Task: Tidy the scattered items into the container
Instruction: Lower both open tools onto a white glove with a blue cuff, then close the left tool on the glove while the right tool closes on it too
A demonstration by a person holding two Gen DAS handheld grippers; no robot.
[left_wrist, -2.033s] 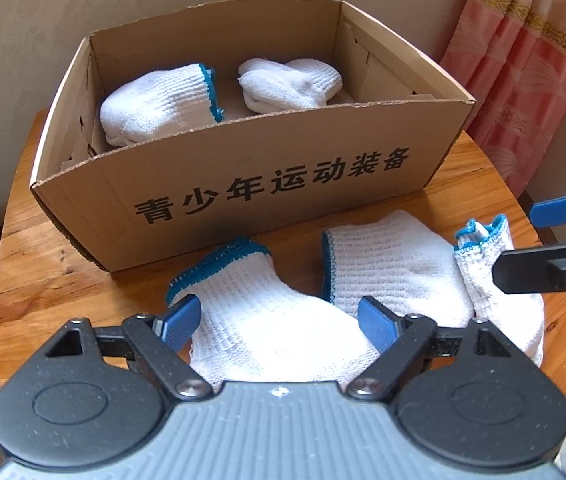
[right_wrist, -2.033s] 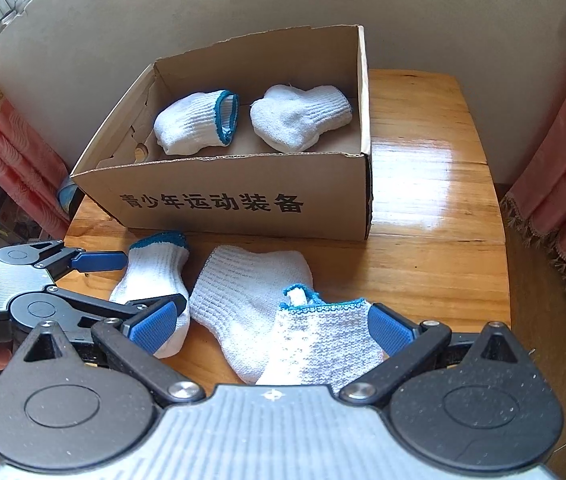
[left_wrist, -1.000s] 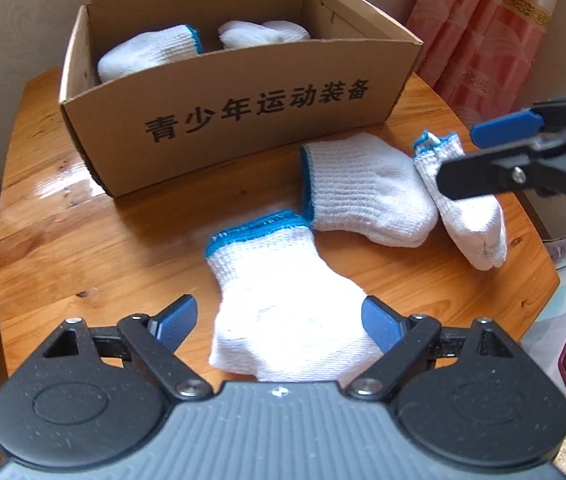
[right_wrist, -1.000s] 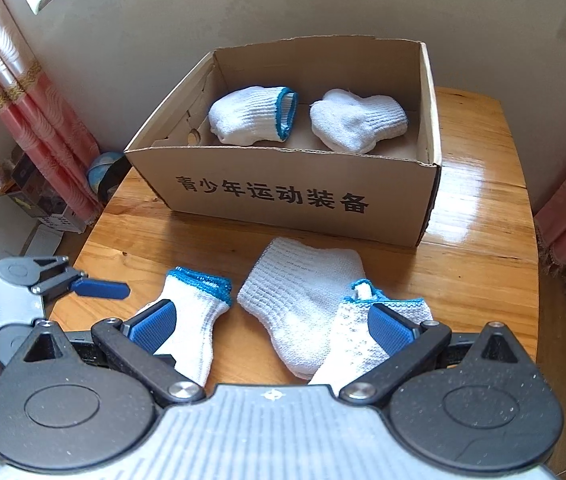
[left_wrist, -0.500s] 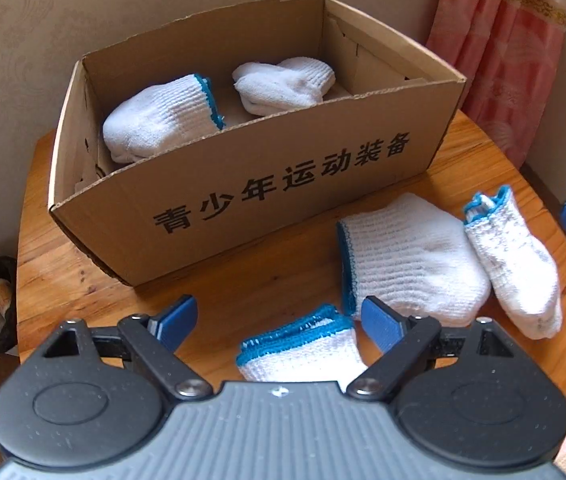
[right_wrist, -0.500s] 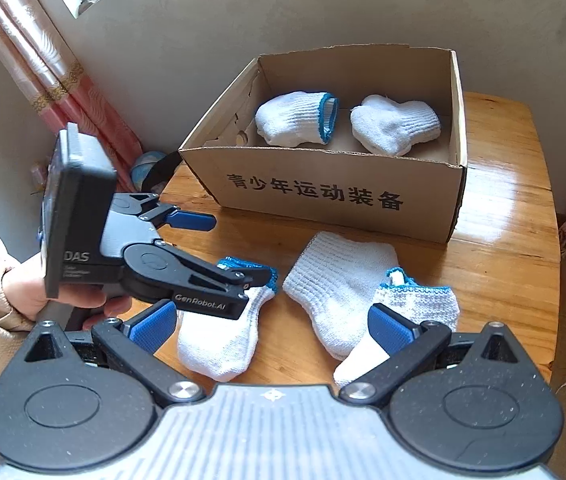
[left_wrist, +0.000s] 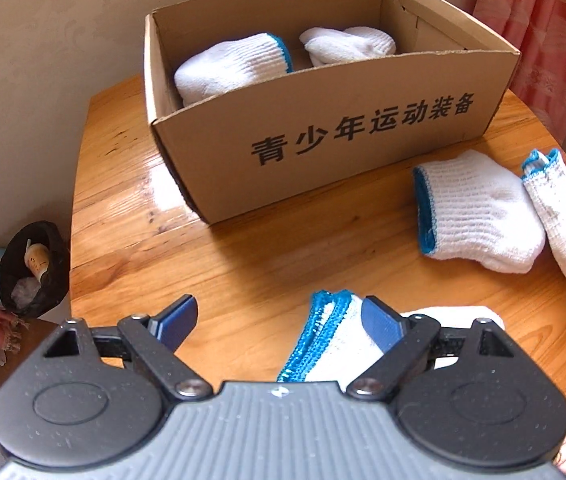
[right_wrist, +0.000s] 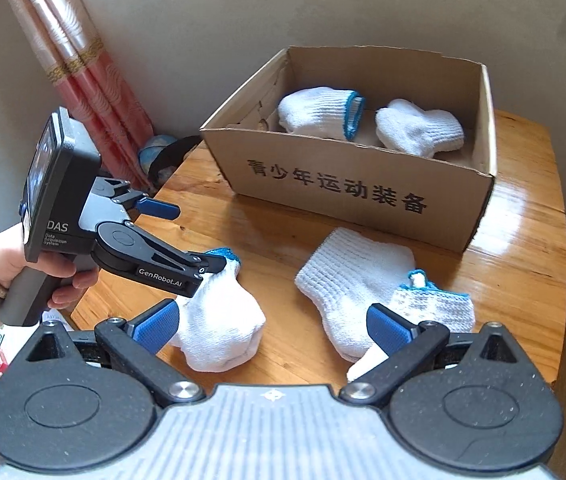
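A cardboard box (left_wrist: 363, 140) (right_wrist: 347, 188) stands at the back of the wooden table with two white gloves (left_wrist: 235, 66) (right_wrist: 319, 112) inside. Three white blue-cuffed gloves lie on the table in front of it. The nearest one (left_wrist: 335, 344) (right_wrist: 223, 316) touches the right finger of my open left gripper (left_wrist: 281, 320) (right_wrist: 199, 238), whose lower finger rests on its cuff. The wide glove (left_wrist: 475, 216) (right_wrist: 359, 276) and the narrow glove (left_wrist: 563, 220) (right_wrist: 431, 304) lie side by side. My right gripper (right_wrist: 273, 328) hovers open above the table's front edge, holding nothing.
A person's hand (right_wrist: 59, 276) holds the left gripper's handle. Pink curtains (left_wrist: 543, 32) (right_wrist: 83, 92) hang on both sides. A black bag of rubbish (left_wrist: 31, 268) sits on the floor by the table's left edge. A wall rises close behind the box.
My left gripper has come down and shifted left, so the near glove now lies against its right finger instead of midway. The right gripper has swung to the right.
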